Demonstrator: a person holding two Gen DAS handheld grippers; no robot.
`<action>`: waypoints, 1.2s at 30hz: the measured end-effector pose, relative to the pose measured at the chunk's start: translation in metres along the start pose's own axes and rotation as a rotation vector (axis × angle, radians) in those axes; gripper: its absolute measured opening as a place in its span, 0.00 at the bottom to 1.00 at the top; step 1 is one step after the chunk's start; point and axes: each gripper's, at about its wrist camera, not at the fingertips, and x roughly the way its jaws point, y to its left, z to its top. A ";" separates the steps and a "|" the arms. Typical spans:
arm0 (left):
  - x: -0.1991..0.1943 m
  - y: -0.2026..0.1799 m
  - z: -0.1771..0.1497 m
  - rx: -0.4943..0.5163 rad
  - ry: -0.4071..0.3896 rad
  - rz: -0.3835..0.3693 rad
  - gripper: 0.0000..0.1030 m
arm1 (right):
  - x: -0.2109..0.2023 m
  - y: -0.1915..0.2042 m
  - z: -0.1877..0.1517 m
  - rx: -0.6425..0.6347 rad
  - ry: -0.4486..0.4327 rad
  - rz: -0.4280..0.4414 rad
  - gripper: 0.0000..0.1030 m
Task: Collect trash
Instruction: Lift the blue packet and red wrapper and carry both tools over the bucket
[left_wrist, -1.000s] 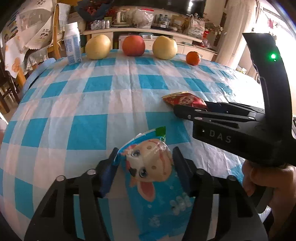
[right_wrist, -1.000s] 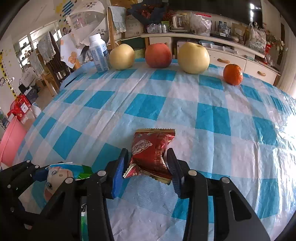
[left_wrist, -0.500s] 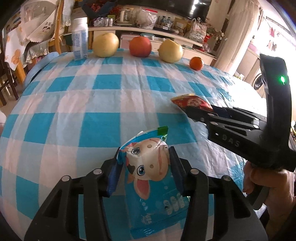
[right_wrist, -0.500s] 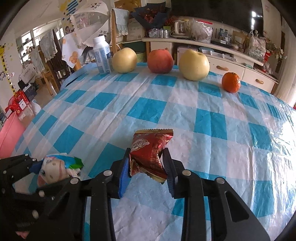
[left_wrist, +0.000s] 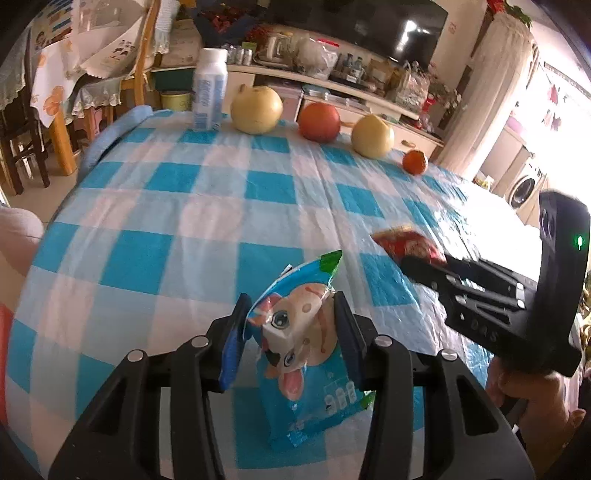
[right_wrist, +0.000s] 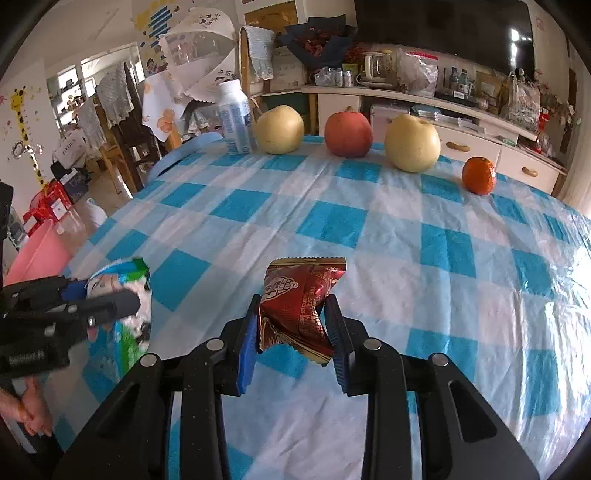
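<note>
My left gripper (left_wrist: 291, 321) is shut on a blue snack packet with a cartoon animal face (left_wrist: 299, 339) and holds it lifted above the checked tablecloth (left_wrist: 192, 206). My right gripper (right_wrist: 293, 317) is shut on a red foil wrapper (right_wrist: 295, 299), also lifted off the cloth. In the left wrist view the right gripper (left_wrist: 424, 266) shows to the right with the red wrapper (left_wrist: 406, 245) in its jaws. In the right wrist view the left gripper (right_wrist: 110, 295) shows at the left with the blue packet (right_wrist: 122, 273).
At the table's far edge stand a white milk bottle (right_wrist: 234, 118), two yellow pears (right_wrist: 279, 129) (right_wrist: 412, 147), a red apple (right_wrist: 347, 134) and a small orange (right_wrist: 478, 175). A pink bin (right_wrist: 40, 254) stands on the floor left of the table. Chairs and shelves lie beyond.
Both grippers closed on their wrappers and lifted them off the cloth. The left gripper tilted, and the view rose with it.
</note>
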 end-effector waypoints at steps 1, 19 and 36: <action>-0.003 0.003 0.001 -0.003 -0.008 0.003 0.45 | -0.001 0.002 -0.001 0.003 0.000 0.005 0.34; -0.049 0.055 0.012 -0.082 -0.117 0.027 0.42 | -0.024 0.060 -0.008 0.011 -0.003 0.095 0.34; -0.111 0.112 0.015 -0.188 -0.266 0.019 0.42 | -0.037 0.129 0.003 -0.066 -0.031 0.140 0.34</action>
